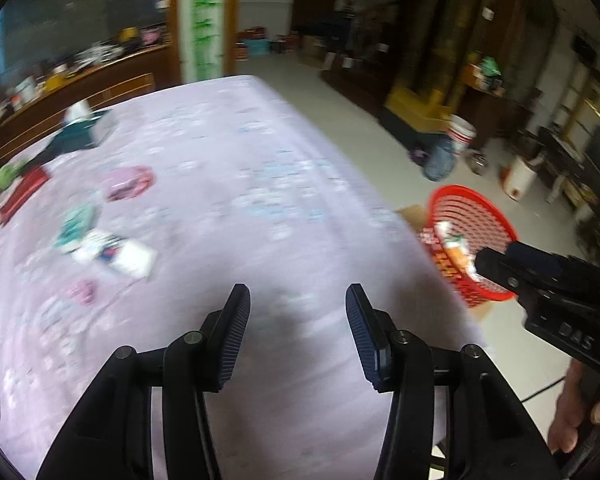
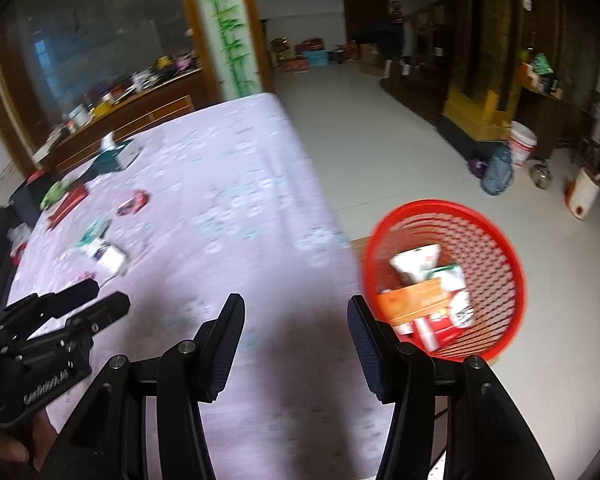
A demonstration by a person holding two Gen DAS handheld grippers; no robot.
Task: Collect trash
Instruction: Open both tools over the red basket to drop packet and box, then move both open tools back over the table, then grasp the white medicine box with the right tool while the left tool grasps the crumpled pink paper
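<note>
left gripper [image 1: 298,300]: fingers apart, empty | right gripper [image 2: 296,312]: fingers apart, empty | red basket [image 2: 500,240] holds cartons beside desk [image 2: 240,200]

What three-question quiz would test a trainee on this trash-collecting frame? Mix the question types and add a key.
1. True or false: the red basket stands on the table.
2. What does the right gripper hold? A) a carton B) nothing C) a wrapper
3. Fill in: the pink round wrapper lies on the ____.

Key: 1. false, it is on the floor beside the table, with cartons inside. 2. B, its jaws are open and empty. 3. table.
</note>
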